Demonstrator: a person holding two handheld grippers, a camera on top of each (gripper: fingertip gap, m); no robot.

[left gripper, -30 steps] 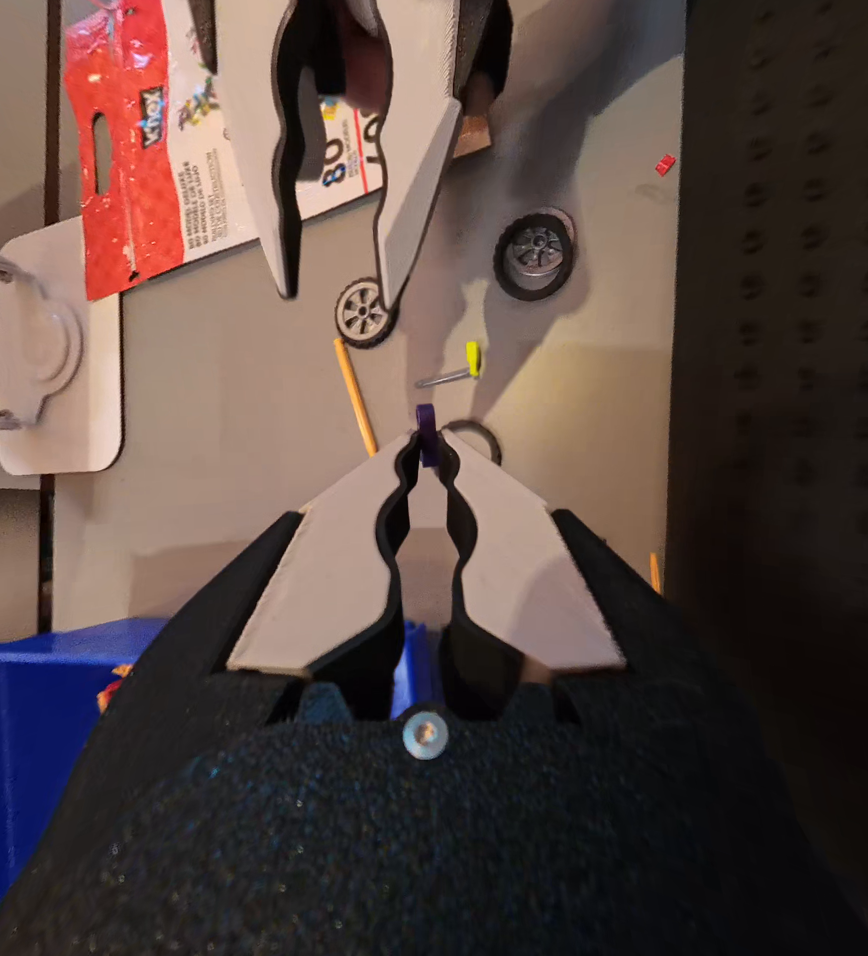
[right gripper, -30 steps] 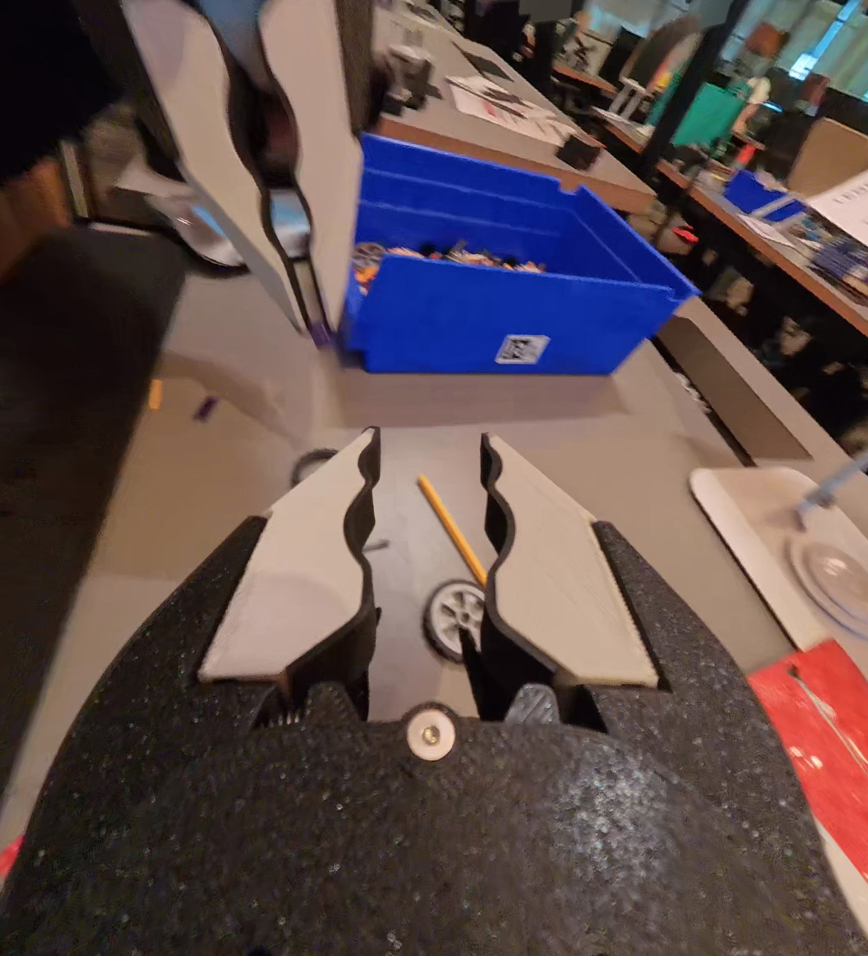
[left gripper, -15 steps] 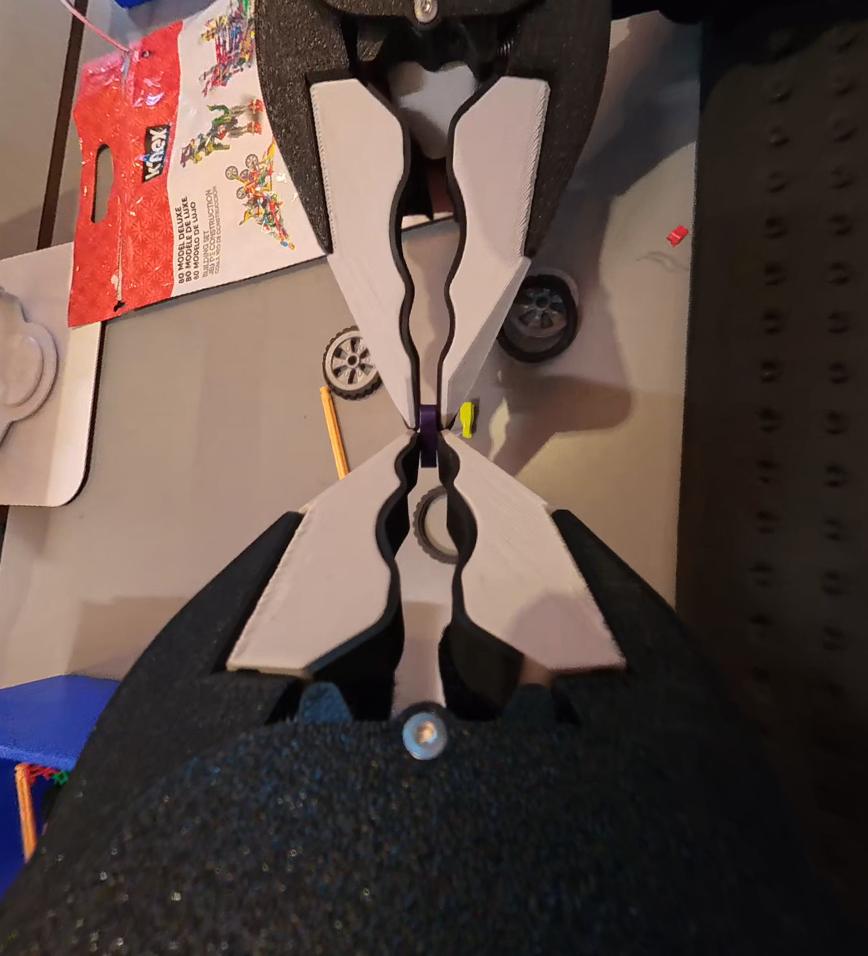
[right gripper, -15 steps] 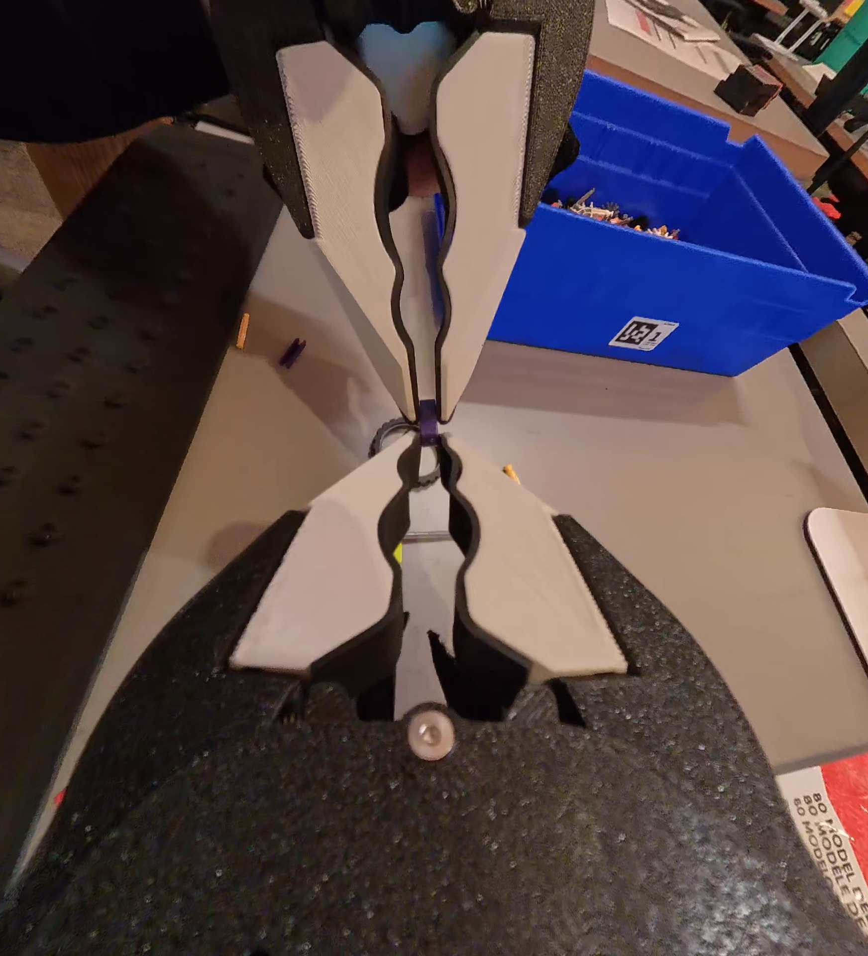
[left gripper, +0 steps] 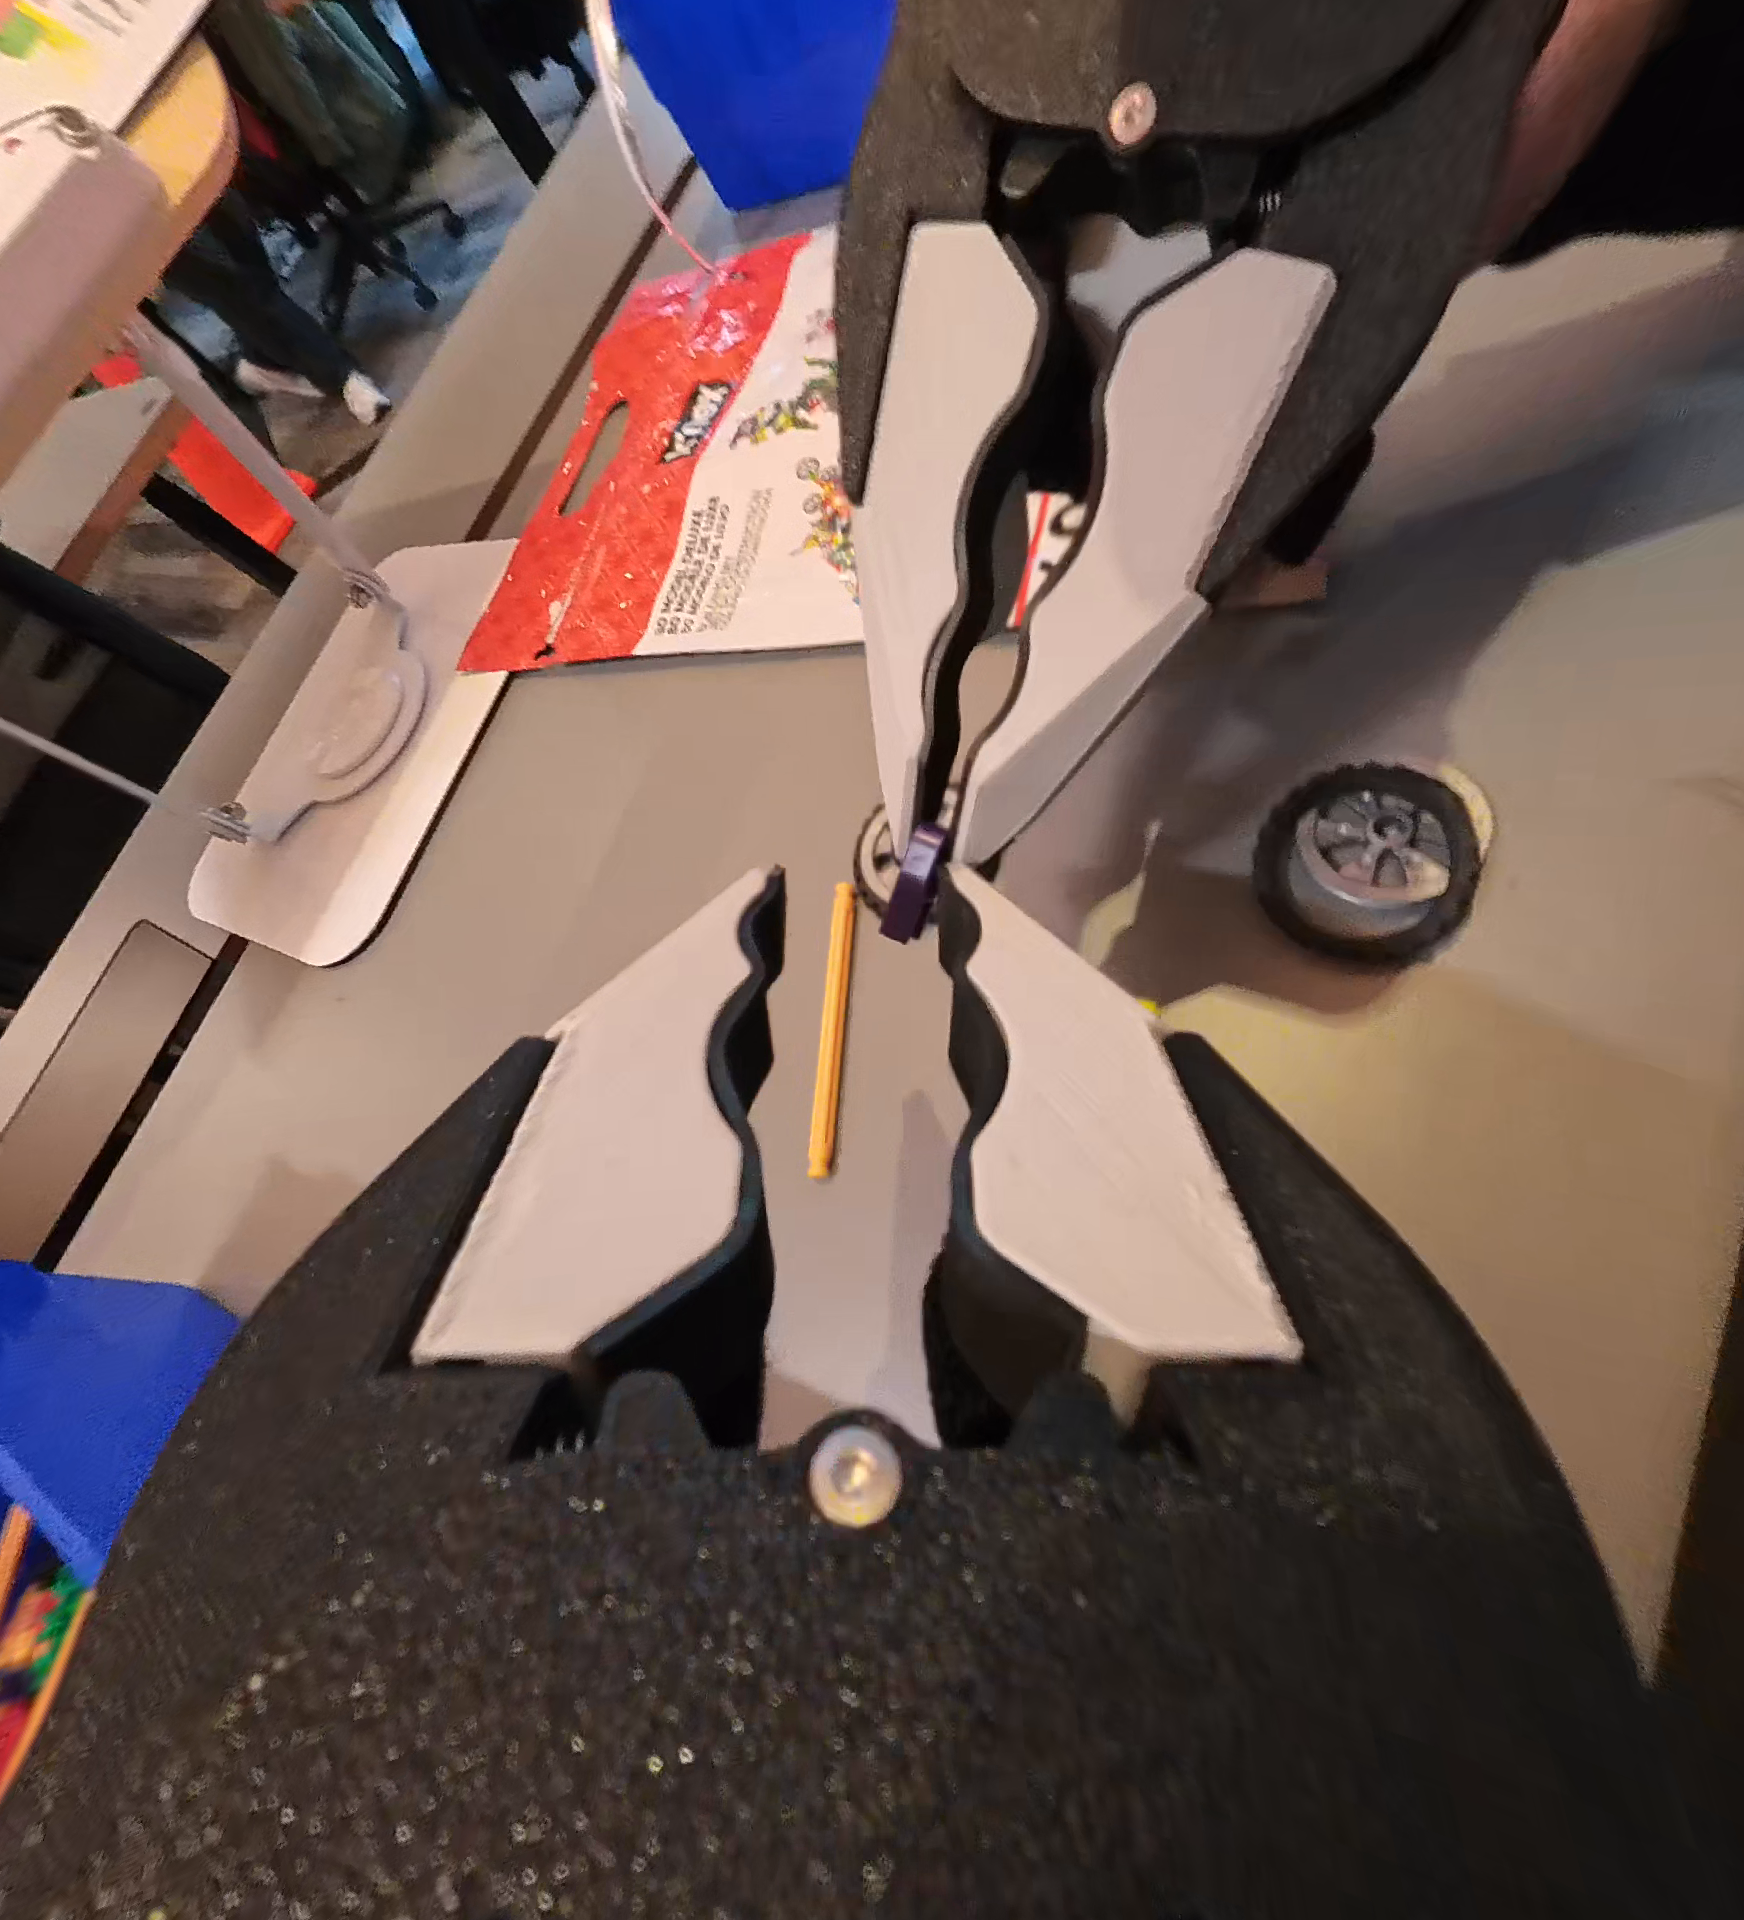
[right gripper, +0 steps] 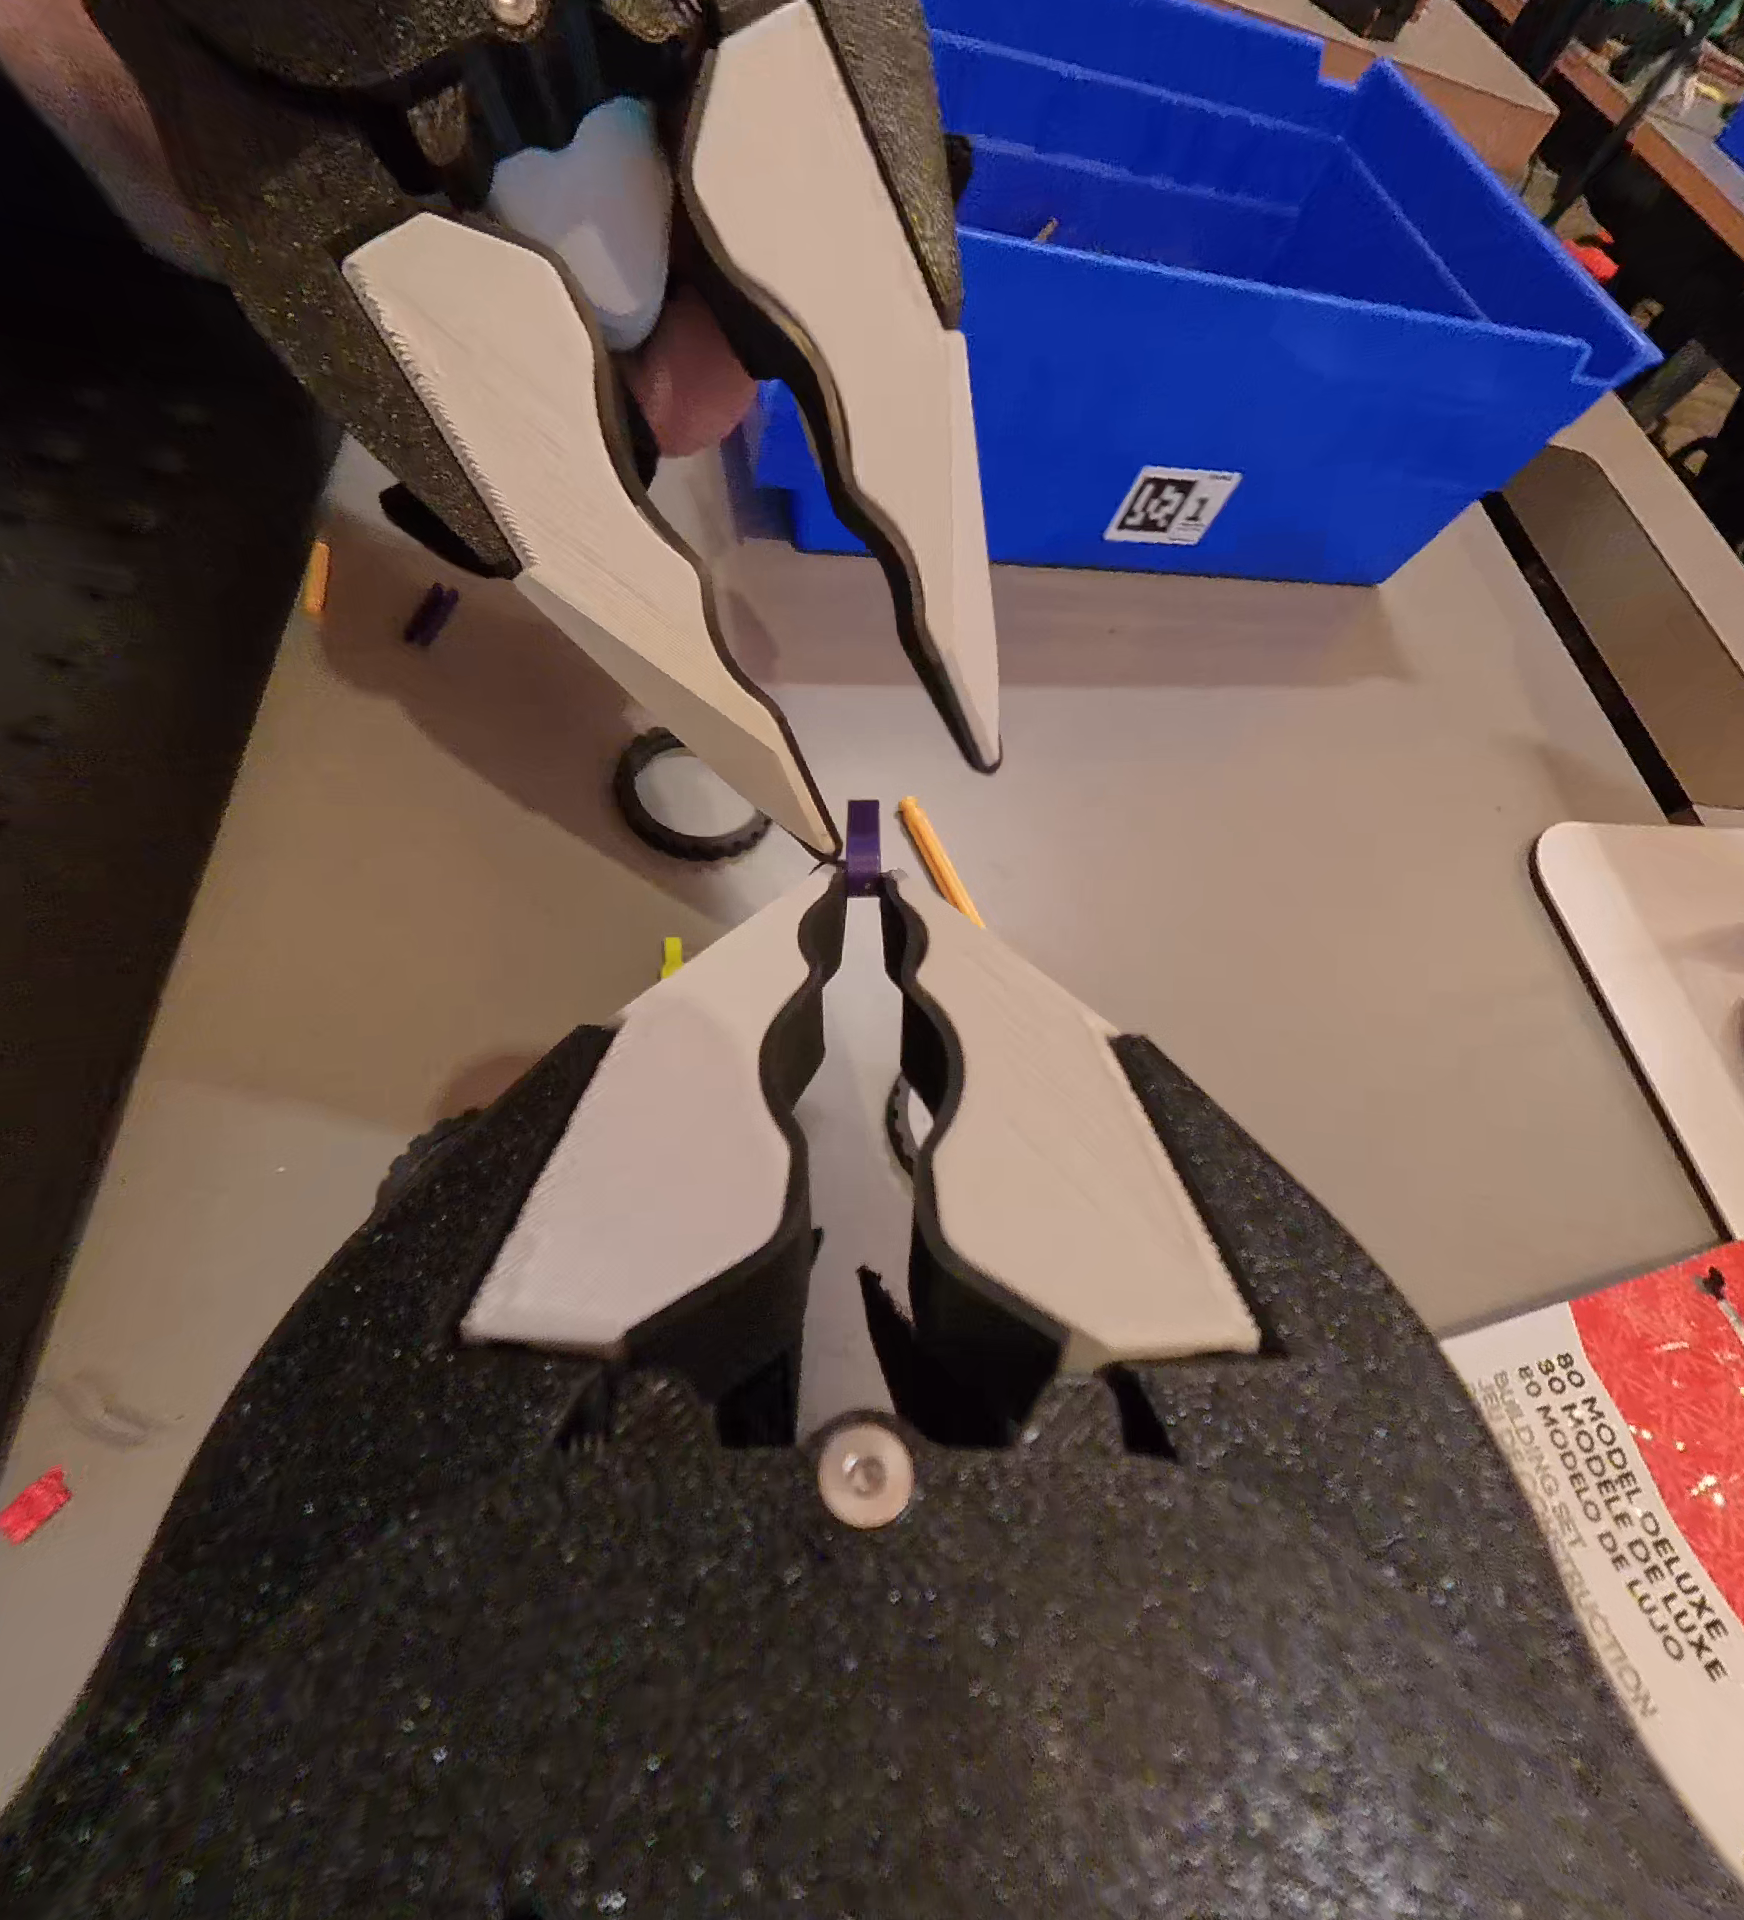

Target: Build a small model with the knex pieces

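Note:
My right gripper [right gripper: 863, 883] is shut on a small purple connector piece [right gripper: 863, 844] and holds it above the grey table [right gripper: 1211, 883]. My left gripper [left gripper: 863, 881] is open, and its right fingertip is close beside the purple piece [left gripper: 912, 883] without gripping it. In the left wrist view the right gripper [left gripper: 941, 836] comes in from above, pinching the piece. In the right wrist view the left gripper [right gripper: 904, 800] hangs open just beyond the piece. A thin yellow rod [left gripper: 832, 1029] lies on the table between the left fingers.
A grey wheel with a black tyre [left gripper: 1367, 862] and a loose tyre ring [right gripper: 686, 800] lie on the table. A blue bin of parts [right gripper: 1211, 395] stands behind. A red and white package [left gripper: 660, 520], a white stand base [left gripper: 328, 748] and a black perforated mat [right gripper: 68, 727] border the area. The grippers are tip to tip, or close to it.
A second ago only the left gripper held the purple piece; half a second ago both pinched it. Now the left gripper has opened and let go, and the right holds it alone.

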